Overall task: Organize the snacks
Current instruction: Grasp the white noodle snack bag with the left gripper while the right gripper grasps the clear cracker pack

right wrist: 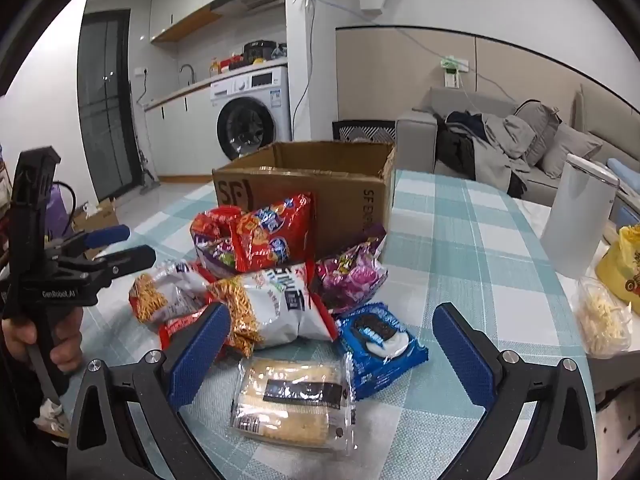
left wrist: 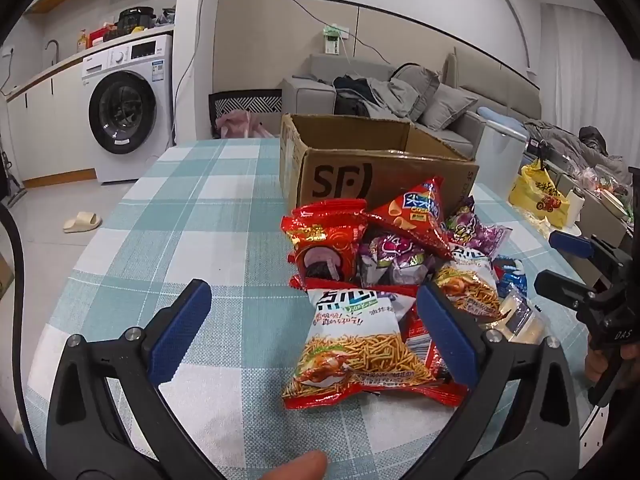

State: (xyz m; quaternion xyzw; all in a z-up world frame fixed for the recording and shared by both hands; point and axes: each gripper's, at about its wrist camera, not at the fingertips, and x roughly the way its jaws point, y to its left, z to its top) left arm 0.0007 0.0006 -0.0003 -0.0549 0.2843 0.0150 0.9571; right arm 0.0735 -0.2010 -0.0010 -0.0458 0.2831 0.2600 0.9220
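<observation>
A pile of snack bags lies on the checked tablecloth in front of an open cardboard box (left wrist: 360,160), which also shows in the right wrist view (right wrist: 320,176). My left gripper (left wrist: 316,328) is open, its jaws either side of a white noodle-snack bag (left wrist: 356,344). My right gripper (right wrist: 328,352) is open over a clear cracker pack (right wrist: 292,400) and a blue Oreo pack (right wrist: 380,344). Red bags (left wrist: 324,236) and purple bags (right wrist: 352,276) lie nearer the box. The right gripper (left wrist: 560,264) shows in the left wrist view, the left gripper (right wrist: 120,248) in the right wrist view.
A white cylindrical appliance (right wrist: 576,216) and a yellow bag (right wrist: 620,264) stand at the table's right edge, with a clear bag of noodles (right wrist: 600,316). A washing machine (left wrist: 128,108) and sofa (left wrist: 400,88) are behind. The tablecloth (left wrist: 180,208) stretches left of the box.
</observation>
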